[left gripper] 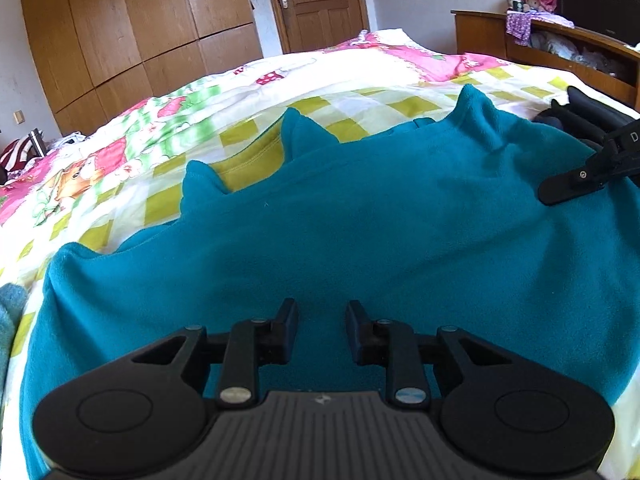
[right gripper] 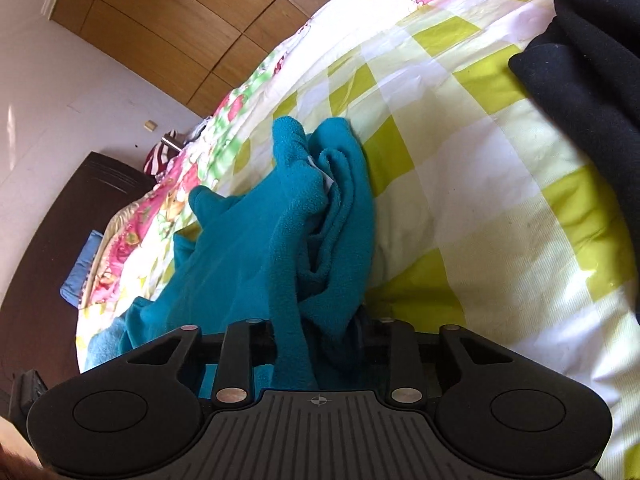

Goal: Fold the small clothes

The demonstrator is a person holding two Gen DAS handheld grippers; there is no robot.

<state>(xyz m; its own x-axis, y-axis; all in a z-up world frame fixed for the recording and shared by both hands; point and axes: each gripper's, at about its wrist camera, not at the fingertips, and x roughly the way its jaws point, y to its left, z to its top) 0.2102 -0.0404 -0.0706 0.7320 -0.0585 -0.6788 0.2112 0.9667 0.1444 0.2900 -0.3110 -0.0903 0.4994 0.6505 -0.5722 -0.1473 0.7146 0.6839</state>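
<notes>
left wrist view: the left gripper [left gripper: 322, 320] is hovering over the teal fleece garment [left gripper: 360, 240], its fingers standing apart with nothing pinched. the garment is lying spread across the checked bedspread [left gripper: 320, 88]. right wrist view: the right gripper [right gripper: 318, 336] is pinching a bunched fold of the same fleece [right gripper: 280, 216], beside a dark garment [right gripper: 592, 80].

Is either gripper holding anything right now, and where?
Right gripper pinches a bunched edge of the teal fleece garment. Left gripper holds nothing.
</notes>
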